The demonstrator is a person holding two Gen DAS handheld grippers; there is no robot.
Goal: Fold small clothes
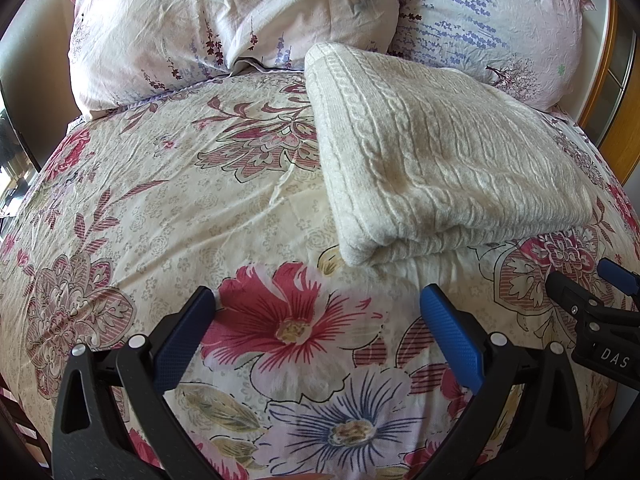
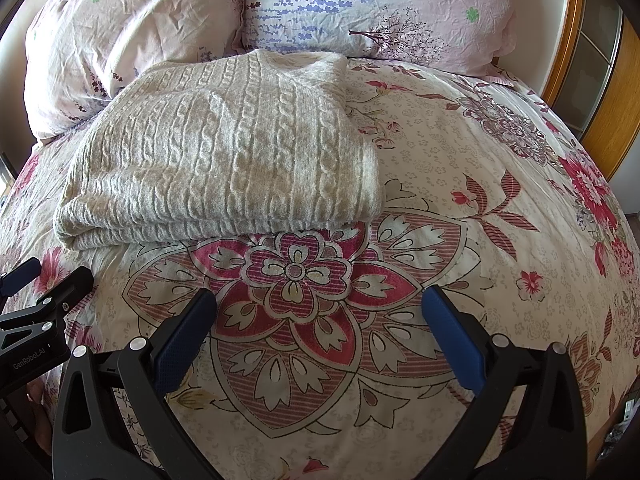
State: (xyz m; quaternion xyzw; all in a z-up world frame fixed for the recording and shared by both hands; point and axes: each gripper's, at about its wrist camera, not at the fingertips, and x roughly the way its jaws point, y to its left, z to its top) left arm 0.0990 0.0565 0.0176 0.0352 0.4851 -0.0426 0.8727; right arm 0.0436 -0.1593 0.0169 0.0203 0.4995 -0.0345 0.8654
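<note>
Garment: a cream cable-knit sweater (image 1: 440,160) lay folded in a thick rectangle on the floral bed cover (image 1: 140,200), near two pale floral pillows (image 1: 224,24).
Likely reason: folding looked finished.
Left claw (image 1: 318,330): wide open, empty, short of the sweater.
Right claw (image 2: 320,330): wide open, empty, likewise short.
Right view only: an orange wooden frame (image 2: 624,92) and bare cover to the sweater's right.

Both wrist cameras look forward and down over the bed, near the floral duvet (image 1: 160,208), toward the pillows (image 2: 132,32). Both views share the folded cable-knit sweater (image 1: 440,160); the left camera stands further left.
</note>
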